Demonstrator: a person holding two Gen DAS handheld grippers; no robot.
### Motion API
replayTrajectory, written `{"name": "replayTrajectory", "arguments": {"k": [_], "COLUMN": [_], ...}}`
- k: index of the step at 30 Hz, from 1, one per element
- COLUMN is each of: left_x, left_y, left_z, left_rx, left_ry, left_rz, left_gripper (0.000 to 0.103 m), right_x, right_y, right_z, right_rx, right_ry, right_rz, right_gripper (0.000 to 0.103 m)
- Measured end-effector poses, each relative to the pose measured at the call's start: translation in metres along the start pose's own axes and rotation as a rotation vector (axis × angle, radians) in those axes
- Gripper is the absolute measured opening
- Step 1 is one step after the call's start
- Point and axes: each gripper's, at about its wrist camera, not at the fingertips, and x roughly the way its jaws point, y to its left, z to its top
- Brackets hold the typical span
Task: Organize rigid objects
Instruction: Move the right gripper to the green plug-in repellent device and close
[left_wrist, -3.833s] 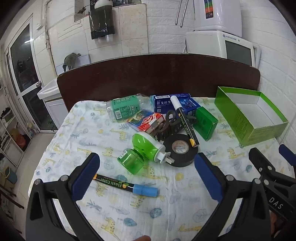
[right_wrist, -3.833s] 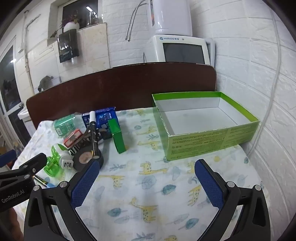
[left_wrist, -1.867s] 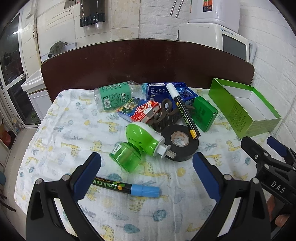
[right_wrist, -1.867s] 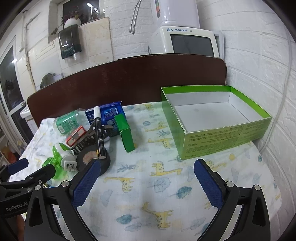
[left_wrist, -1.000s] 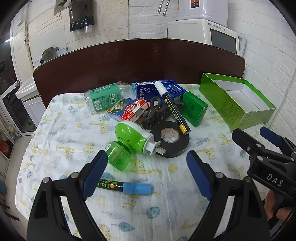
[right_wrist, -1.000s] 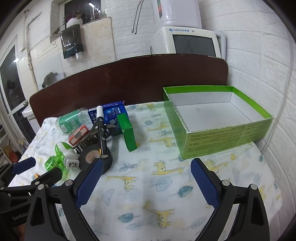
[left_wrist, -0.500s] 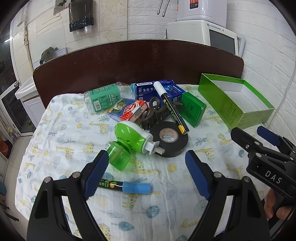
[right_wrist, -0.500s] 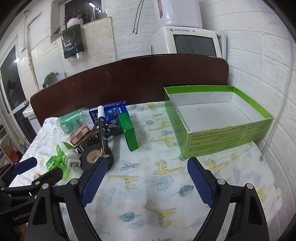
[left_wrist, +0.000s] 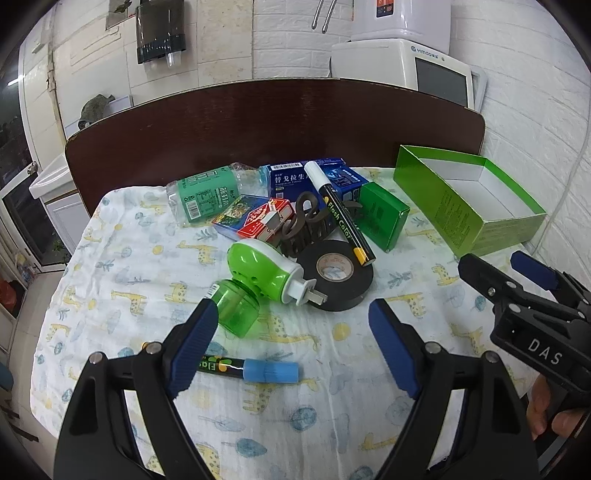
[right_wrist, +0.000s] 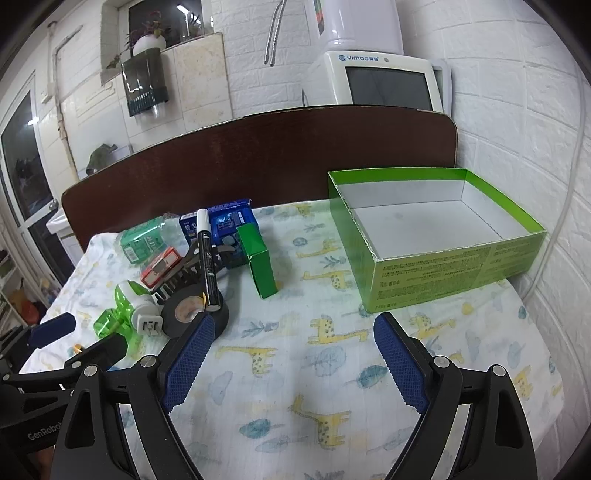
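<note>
A heap lies mid-table: green plug-in vaporizer (left_wrist: 258, 280), black tape roll (left_wrist: 334, 275), white-capped marker (left_wrist: 338, 212) across it, dark hair claw (left_wrist: 306, 225), card packet (left_wrist: 255, 218), blue boxes (left_wrist: 314, 177), small green box (left_wrist: 382, 216), green-labelled bottle (left_wrist: 207, 194). A blue-capped marker (left_wrist: 255, 369) lies alone near me. My left gripper (left_wrist: 291, 349) hovers above it, jaws closing, nothing between them. My right gripper (right_wrist: 293, 360) is over bare cloth, jaws closing on nothing. The open green box (right_wrist: 436, 236) stands at the right, with nothing in it.
The giraffe-print cloth (right_wrist: 332, 369) covers the table. A dark wooden headboard (left_wrist: 273, 122) rises behind it, and a white brick wall (right_wrist: 546, 147) closes the right side. The right gripper (left_wrist: 524, 295) shows at the left view's right edge, with a hand under it.
Both grippers' jaws have narrowed a little over the last second. Neither hand has shifted, and the objects lie as before.
</note>
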Motion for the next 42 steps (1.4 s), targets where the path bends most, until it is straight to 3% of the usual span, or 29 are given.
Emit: {"name": "replayTrajectory", "arguments": {"k": [4,6,7,10,13,19,22,25,29,31,33,35,42], "left_x": [0.006,0.011,0.013,0.018,0.025,0.030,0.020,0.023,0.029,0.032,0.034,0.035,0.058], "left_y": [-0.001,0.000,0.000,-0.001,-0.001,0.024,0.042,0.058,0.067,0.069,0.075,0.074,0.073], "left_z": [0.000,0.000,0.000,0.000,0.000,0.007,0.018,0.020,0.009,0.004,0.002,0.003,0.001], "left_rx": [-0.010,-0.028,-0.036,-0.053,-0.065,-0.156,-0.150,-0.137,-0.110,-0.110,-0.120,-0.118,-0.122], "left_ry": [0.044,0.078,0.093,0.131,0.161,0.175,0.122,0.126,0.162,0.177,0.178,0.170,0.211], "left_rz": [-0.088,-0.155,-0.187,-0.254,-0.259,-0.199,-0.117,-0.059,-0.047,-0.049,-0.056,-0.059,-0.088], "left_gripper": [0.053,0.039,0.038,0.034,0.032,0.030,0.030,0.031,0.035,0.044,0.062,0.062,0.061], "right_x": [0.005,0.013,0.017,0.024,0.029,0.038,0.038,0.037,0.037,0.039,0.046,0.056,0.091], "right_y": [-0.004,-0.007,-0.007,-0.005,-0.003,0.004,0.019,0.039,0.060,0.068,0.074,0.081,0.113], "right_z": [0.001,0.000,-0.001,-0.003,-0.001,0.002,0.002,0.001,0.009,0.018,0.029,0.038,0.043], "right_rx": [0.041,0.077,0.087,0.093,0.097,0.074,0.019,-0.046,-0.114,-0.152,-0.157,-0.153,-0.175], "right_ry": [0.044,0.098,0.121,0.146,0.156,0.178,0.181,0.181,0.162,0.143,0.145,0.175,0.270], "right_rz": [0.065,0.129,0.159,0.205,0.227,0.262,0.309,0.378,0.448,0.462,0.487,0.518,0.554], "right_gripper": [0.046,0.039,0.037,0.037,0.037,0.037,0.037,0.037,0.037,0.037,0.042,0.050,0.050]}}
